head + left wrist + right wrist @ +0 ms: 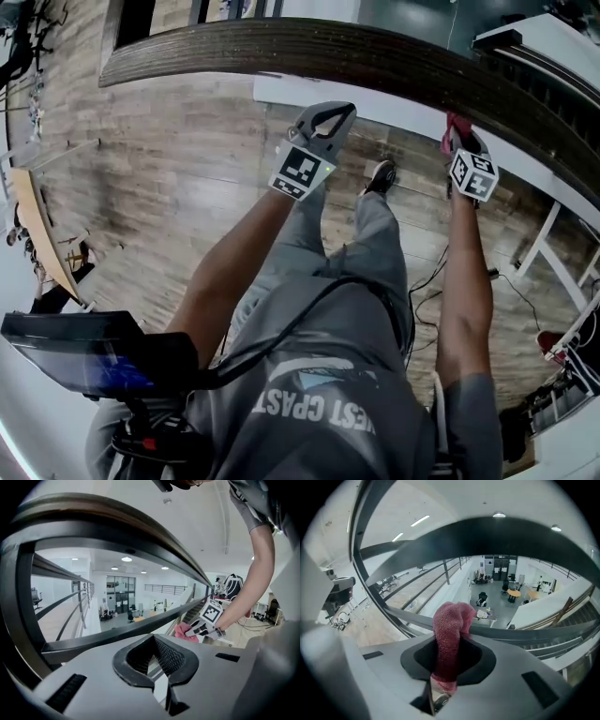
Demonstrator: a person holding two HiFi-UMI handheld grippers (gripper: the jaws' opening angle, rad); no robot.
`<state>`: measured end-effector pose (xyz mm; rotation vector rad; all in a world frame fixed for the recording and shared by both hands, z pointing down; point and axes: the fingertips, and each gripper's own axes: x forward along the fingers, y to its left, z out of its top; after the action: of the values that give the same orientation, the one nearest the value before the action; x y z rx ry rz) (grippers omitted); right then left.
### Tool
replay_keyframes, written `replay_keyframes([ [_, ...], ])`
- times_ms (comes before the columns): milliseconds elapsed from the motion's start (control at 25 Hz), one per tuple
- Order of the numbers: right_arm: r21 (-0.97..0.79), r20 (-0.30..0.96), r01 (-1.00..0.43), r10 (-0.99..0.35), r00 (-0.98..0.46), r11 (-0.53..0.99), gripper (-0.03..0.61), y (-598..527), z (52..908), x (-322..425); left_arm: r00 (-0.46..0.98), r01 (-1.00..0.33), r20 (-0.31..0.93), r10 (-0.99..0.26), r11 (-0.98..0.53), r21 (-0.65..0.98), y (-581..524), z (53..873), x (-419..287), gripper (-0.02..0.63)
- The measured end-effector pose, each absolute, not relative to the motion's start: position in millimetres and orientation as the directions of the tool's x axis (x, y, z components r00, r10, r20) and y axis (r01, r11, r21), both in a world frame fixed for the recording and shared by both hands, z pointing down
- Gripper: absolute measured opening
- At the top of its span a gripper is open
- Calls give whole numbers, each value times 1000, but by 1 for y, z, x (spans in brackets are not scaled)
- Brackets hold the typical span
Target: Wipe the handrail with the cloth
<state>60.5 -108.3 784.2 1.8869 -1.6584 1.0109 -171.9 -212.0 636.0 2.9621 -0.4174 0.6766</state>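
The dark wooden handrail (281, 42) curves across the top of the head view. My right gripper (459, 136) sits just under its right part, shut on a red cloth (455, 125). In the right gripper view the cloth (450, 630) stands up between the jaws, below the handrail (487, 536) and in front of a lower bar. My left gripper (337, 111) is held short of the rail, left of the right one, shut and holding nothing. In the left gripper view the jaws (157, 656) meet under the handrail (117, 522); the right gripper (199, 629) and cloth (182, 631) show at the right.
Lower railing bars (117, 634) run under the handrail, with an open atrium beyond. I stand on wood flooring (169, 169); black cables (427, 281) and white frame legs (553, 253) are at the right. A dark screen device (84, 356) hangs at my front left.
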Motion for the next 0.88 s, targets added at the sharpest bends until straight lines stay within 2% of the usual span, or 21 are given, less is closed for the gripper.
replay_keyframes([
  [200, -149, 701, -981, -713, -16, -124, 67, -71, 716, 47, 901, -224, 381, -205, -975, 5, -177, 585, -140, 1],
  [520, -166, 604, -985, -785, -140, 47, 67, -88, 625, 10, 928, -168, 334, -168, -985, -27, -169, 546, -114, 0],
  [880, -120, 446, -969, -860, -247, 216, 67, -98, 465, -43, 960, -154, 219, -175, -982, -106, -157, 429, -124, 0],
])
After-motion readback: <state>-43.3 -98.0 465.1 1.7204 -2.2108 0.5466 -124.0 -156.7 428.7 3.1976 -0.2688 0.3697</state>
